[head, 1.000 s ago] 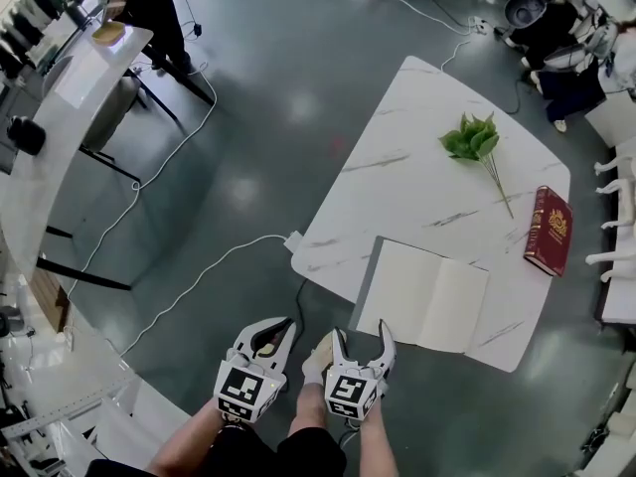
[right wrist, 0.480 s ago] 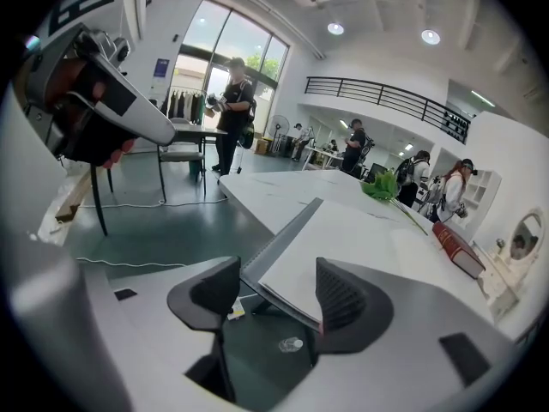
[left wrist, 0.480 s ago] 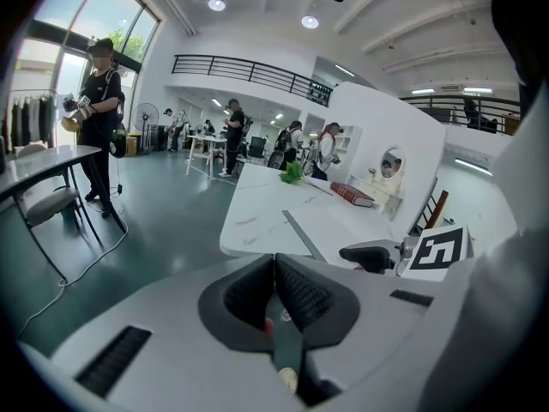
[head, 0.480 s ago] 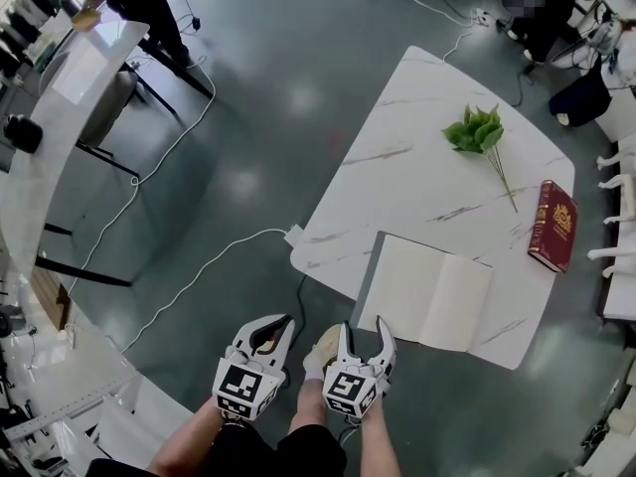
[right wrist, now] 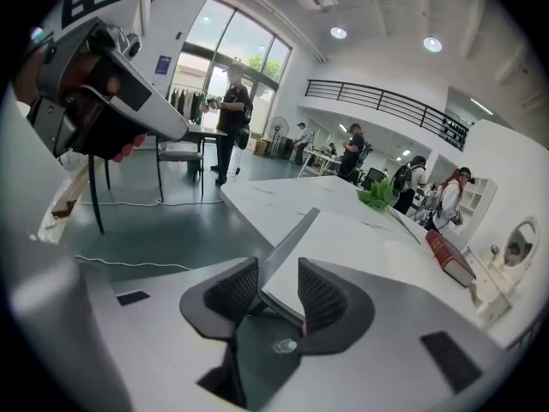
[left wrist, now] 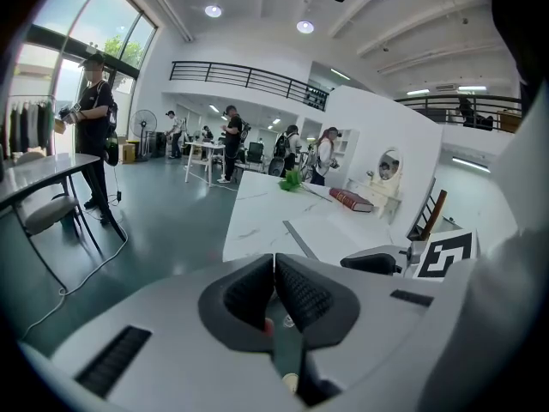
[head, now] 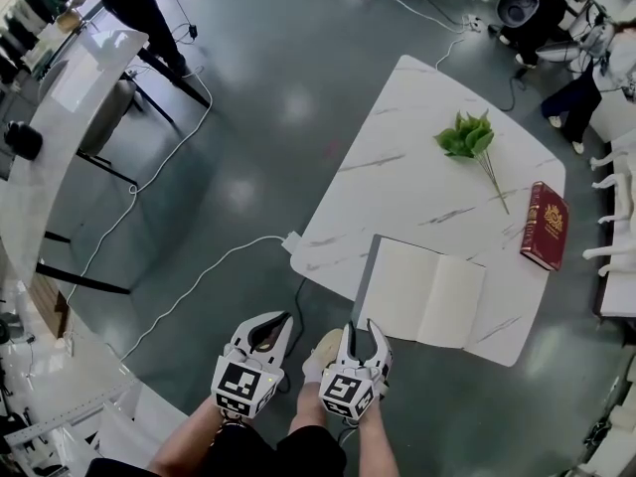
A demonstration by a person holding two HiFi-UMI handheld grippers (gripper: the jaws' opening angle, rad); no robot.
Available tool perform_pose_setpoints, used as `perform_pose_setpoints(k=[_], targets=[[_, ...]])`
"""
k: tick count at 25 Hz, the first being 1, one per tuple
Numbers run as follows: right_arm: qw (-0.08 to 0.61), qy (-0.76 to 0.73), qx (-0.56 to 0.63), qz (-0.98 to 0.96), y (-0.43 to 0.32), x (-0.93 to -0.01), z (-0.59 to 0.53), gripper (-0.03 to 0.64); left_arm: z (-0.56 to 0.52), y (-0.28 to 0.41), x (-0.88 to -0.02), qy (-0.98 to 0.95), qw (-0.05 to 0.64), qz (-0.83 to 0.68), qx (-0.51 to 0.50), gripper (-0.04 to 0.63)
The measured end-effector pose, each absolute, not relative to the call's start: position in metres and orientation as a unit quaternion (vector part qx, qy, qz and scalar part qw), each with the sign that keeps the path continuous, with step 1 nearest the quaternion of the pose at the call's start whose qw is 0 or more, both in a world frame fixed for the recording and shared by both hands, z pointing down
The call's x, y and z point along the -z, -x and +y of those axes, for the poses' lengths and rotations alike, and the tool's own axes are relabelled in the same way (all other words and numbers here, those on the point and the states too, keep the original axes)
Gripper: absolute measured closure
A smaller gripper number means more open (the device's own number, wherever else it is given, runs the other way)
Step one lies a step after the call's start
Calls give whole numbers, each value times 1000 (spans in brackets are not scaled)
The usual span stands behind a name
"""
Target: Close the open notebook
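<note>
Notebook (head: 422,291) at the near edge of the worktop (head: 397,147), leafy sprig (head: 467,137) behind it, book (head: 545,225) to its right.

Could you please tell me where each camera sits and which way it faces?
Head view: on the person's head, steeply down at the table; forearms, left gripper, right gripper show.
Left gripper view: along its shut jaws toward the table.
Right gripper view: along its jaws, just closing, notebook corner in their gap.
Shared: notebook, red book.
</note>
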State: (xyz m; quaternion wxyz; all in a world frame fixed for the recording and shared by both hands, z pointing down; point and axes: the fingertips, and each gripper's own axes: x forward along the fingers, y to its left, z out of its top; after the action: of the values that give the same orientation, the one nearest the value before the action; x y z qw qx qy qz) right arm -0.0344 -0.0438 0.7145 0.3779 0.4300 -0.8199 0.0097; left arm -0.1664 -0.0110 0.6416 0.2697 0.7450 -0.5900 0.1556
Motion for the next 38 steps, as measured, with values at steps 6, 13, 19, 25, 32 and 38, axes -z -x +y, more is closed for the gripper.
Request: perform_pose_setpoints(k=[6, 13, 19, 25, 32, 38], targets=[[374, -432, -8, -821, 37, -698, -39, 544, -8, 167, -625, -752, 258, -587, -150, 568], [371, -439, -12, -818, 35, -688, -36, 594, -5, 167, -608, -759, 244, -586, -145, 568], [361, -445, -15, -819, 32, -672, -35, 595, 0, 164, -596, -766, 236, -581, -142, 568], [339, -463, -12, -819, 19, -640, -38, 597, -6, 150, -571, -779, 217, -572, -136, 568], [319, -495, -7, -808, -6, -608, -41, 597, -11, 129, -543, -799, 197, -554, -129, 568], [304, -523, -11, -796, -30, -586, -44, 597, -16, 109, -519, -813, 181, -538, -126, 568]])
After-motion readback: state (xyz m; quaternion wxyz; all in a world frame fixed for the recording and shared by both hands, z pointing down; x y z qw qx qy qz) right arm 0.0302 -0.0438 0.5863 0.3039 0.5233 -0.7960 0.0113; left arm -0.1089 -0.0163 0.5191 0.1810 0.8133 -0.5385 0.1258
